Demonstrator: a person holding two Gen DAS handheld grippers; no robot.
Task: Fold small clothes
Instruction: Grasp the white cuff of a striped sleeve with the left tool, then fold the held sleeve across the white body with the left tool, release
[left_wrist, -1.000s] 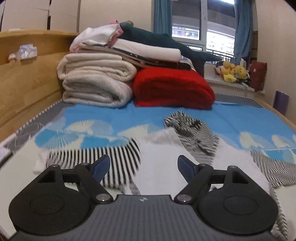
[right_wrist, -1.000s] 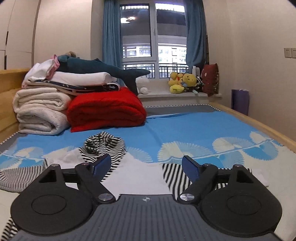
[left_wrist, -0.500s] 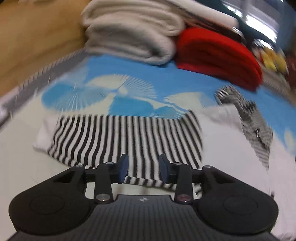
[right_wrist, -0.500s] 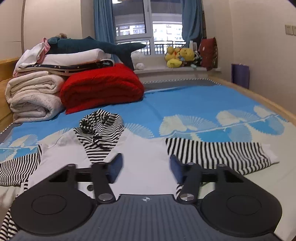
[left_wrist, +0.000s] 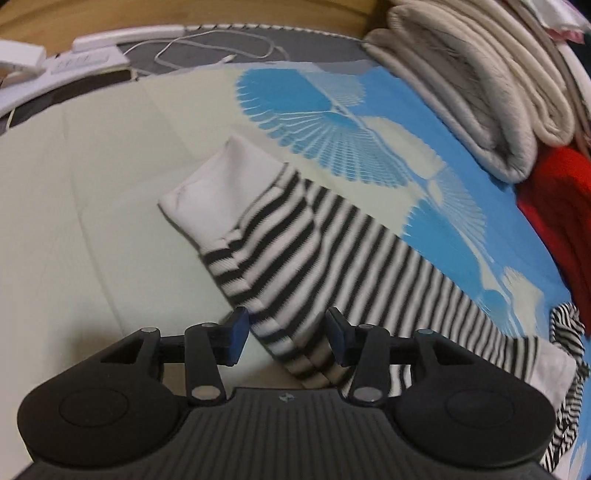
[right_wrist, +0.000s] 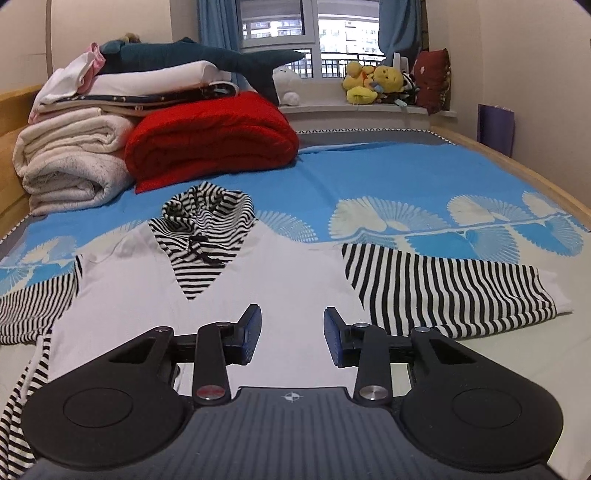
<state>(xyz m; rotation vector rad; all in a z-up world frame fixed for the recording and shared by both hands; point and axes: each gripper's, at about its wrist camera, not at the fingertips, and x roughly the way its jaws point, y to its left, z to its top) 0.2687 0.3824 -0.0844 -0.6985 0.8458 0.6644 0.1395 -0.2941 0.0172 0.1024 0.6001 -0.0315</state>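
A small white hooded top (right_wrist: 288, 280) lies flat on the bed, with a striped hood (right_wrist: 207, 218) and black-and-white striped sleeves (right_wrist: 443, 291). In the left wrist view one striped sleeve (left_wrist: 332, 254) with a white cuff (left_wrist: 218, 188) runs diagonally. My left gripper (left_wrist: 287, 338) points steeply down over it. Its jaws are opening, the sleeve lies between them, and the pads do not press it. My right gripper (right_wrist: 291, 338) hovers over the white body of the top. Its jaws are closing with nothing pinched between them.
Folded beige blankets (right_wrist: 70, 158) and a red blanket (right_wrist: 210, 140) are stacked at the head of the bed, with a plush shark (right_wrist: 207, 59) on top. Soft toys (right_wrist: 373, 85) sit on the sill. A power strip with a cable (left_wrist: 85, 59) lies by the bed's left edge.
My left gripper swung left and down from the top's body to the striped sleeve and cuff, its jaws narrower than at first. My right gripper dipped slightly and its jaws narrowed.
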